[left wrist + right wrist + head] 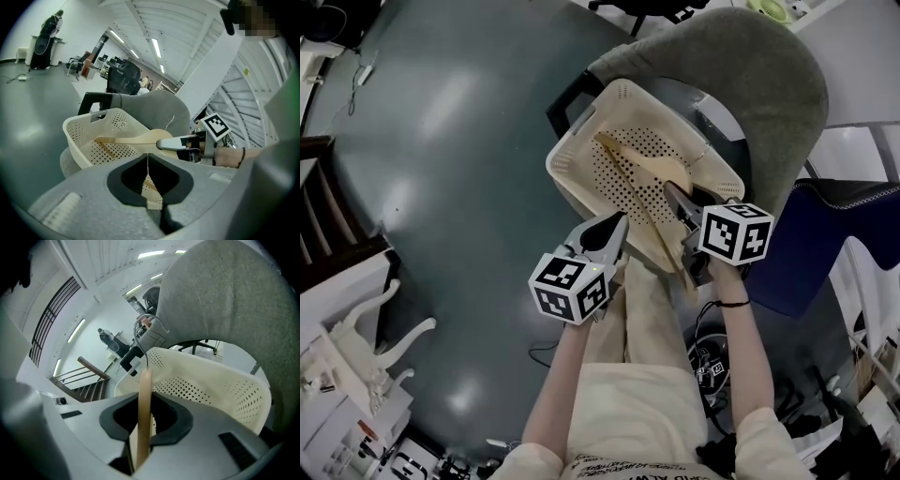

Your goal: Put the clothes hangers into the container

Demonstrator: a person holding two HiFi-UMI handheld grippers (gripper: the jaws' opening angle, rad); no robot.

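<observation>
Basket (581, 141) sits on the seat of a grey chair (769, 84).

Right gripper (677, 199): jaws nearly closed, clamped on the wooden hanger (630, 161). In the right gripper view the hanger (144, 394) runs edge-on between the pads.

Hanger slants across the basket, far end inside over the perforated floor, near end past the near rim.

Left gripper (615, 225): jaws together, nothing between them. It hovers at the near rim, just left of the hanger; contact cannot be told.
</observation>
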